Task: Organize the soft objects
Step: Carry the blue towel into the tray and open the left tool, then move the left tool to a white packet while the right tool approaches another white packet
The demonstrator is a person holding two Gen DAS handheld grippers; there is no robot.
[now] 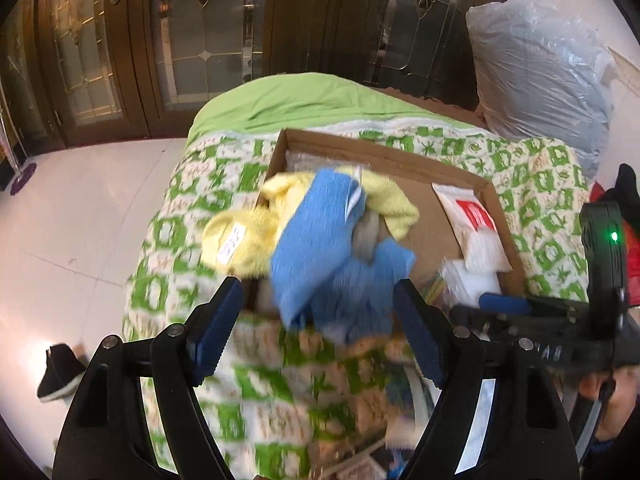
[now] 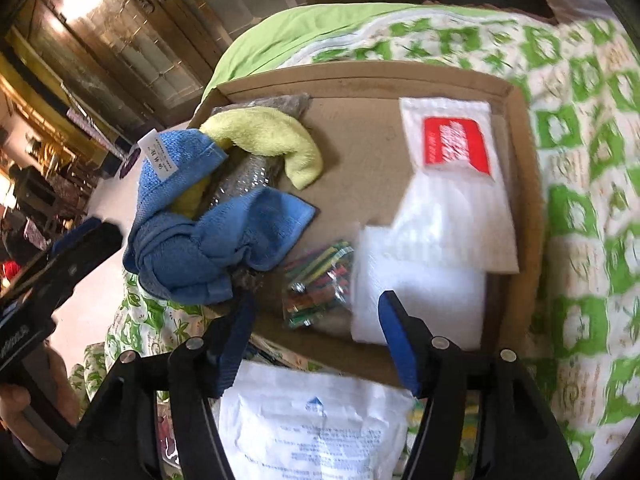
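Note:
A blue towel [image 1: 320, 248] and a yellow towel [image 1: 244, 236] lie heaped over the left rim of a shallow cardboard box [image 1: 384, 152] on the bed, with a grey cloth [image 1: 366, 236] between them. My left gripper [image 1: 318, 330] is open just short of the blue towel, its pads clear of the cloth. In the right wrist view the same blue towel [image 2: 208, 236] and yellow towel [image 2: 272, 136] sit at the box's left side. My right gripper [image 2: 316, 322] is open over the box's near edge [image 2: 360, 360], with nothing pressed between its fingers.
The box also holds a white packet with a red label [image 2: 452, 144], white foam sheets [image 2: 424, 288] and a bag of coloured sticks [image 2: 320, 284]. A printed white bag [image 2: 312, 424] lies under my right gripper. A green-patterned quilt [image 1: 192, 200] covers the bed; a large plastic sack [image 1: 536, 68] stands behind it.

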